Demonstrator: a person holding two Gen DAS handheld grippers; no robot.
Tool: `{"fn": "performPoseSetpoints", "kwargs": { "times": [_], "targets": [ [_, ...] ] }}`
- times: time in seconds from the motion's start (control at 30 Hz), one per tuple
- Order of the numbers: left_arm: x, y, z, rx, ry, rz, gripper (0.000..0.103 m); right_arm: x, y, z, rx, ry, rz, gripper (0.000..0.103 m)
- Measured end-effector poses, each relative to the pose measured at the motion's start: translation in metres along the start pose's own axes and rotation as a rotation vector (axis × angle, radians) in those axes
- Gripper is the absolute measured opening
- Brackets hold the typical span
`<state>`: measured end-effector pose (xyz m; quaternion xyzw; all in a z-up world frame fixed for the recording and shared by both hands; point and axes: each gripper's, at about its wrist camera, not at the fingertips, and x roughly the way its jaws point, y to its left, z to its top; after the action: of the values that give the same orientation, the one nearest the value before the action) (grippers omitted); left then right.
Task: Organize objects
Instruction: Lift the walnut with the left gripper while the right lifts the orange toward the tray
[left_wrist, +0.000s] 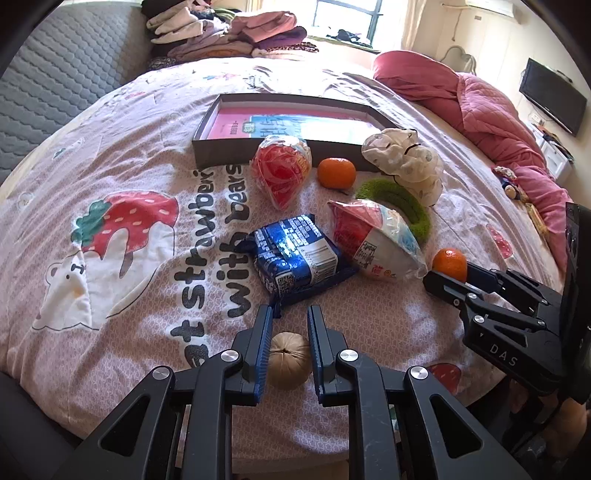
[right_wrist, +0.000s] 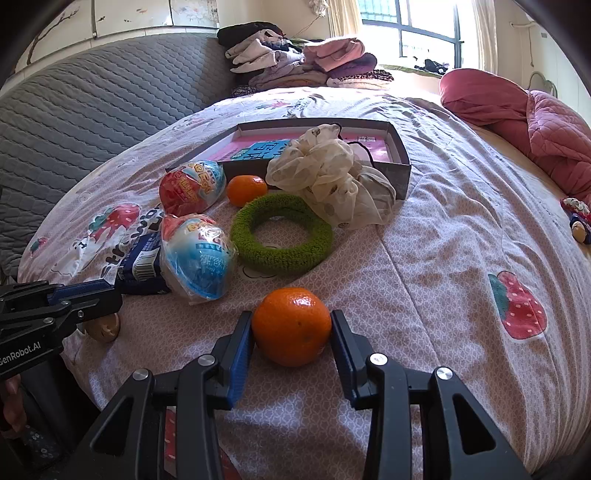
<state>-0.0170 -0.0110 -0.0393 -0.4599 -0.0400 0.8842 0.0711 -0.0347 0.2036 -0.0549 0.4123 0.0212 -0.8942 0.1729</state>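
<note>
My left gripper (left_wrist: 290, 314) is shut on a small beige ridged ball (left_wrist: 288, 360) that rests on the bedspread; the ball (right_wrist: 105, 326) also shows under that gripper (right_wrist: 92, 295) in the right wrist view. My right gripper (right_wrist: 291, 315) is shut on a mandarin (right_wrist: 291, 326), with both blue pads against its sides. From the left wrist view that gripper (left_wrist: 439, 280) and its mandarin (left_wrist: 448, 264) are at the right. Beyond lie a blue packet (left_wrist: 295, 254), two wrapped egg-shaped toys (left_wrist: 373, 240) (left_wrist: 282, 170), a second mandarin (left_wrist: 336, 171), a green fuzzy ring (right_wrist: 280, 234) and a cream scrunchie (right_wrist: 332, 181).
A shallow dark box (left_wrist: 207, 147) with a pink book in it lies behind the items. Folded clothes (right_wrist: 306, 62) are stacked at the back, and a pink quilt (right_wrist: 535, 122) is bunched at the right. A grey padded headboard (right_wrist: 92, 110) bounds the left.
</note>
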Motion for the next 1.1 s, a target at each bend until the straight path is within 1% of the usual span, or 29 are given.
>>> {"fn": "performPoseSetpoints", "kwargs": {
  "times": [0.17, 0.5, 0.57, 0.67, 0.83, 1.1],
  "targets": [
    [-0.003, -0.002, -0.003, 0.015, -0.011, 0.008, 0.019, 0.000, 0.000, 0.001, 0.002, -0.002, -0.001, 0.041],
    [-0.004, 0.004, -0.007, -0.001, -0.009, -0.019, 0.018, 0.001, 0.000, 0.000, -0.007, -0.001, -0.006, 0.041],
    [-0.003, 0.002, -0.011, 0.019, -0.002, -0.018, 0.018, 0.000, 0.000, 0.000, -0.006, -0.001, -0.004, 0.041],
    [-0.006, -0.002, -0.015, 0.050, -0.015, -0.005, 0.018, 0.001, 0.001, 0.001, -0.004, 0.000, -0.003, 0.041],
    [-0.006, -0.001, -0.016, 0.048, -0.018, -0.005, 0.018, 0.000, 0.001, 0.001, -0.007, -0.003, -0.006, 0.041],
    [-0.008, -0.005, -0.022, 0.083, -0.005, 0.001, 0.019, 0.000, 0.002, 0.000, -0.008, -0.003, -0.006, 0.041]
  ]
}}
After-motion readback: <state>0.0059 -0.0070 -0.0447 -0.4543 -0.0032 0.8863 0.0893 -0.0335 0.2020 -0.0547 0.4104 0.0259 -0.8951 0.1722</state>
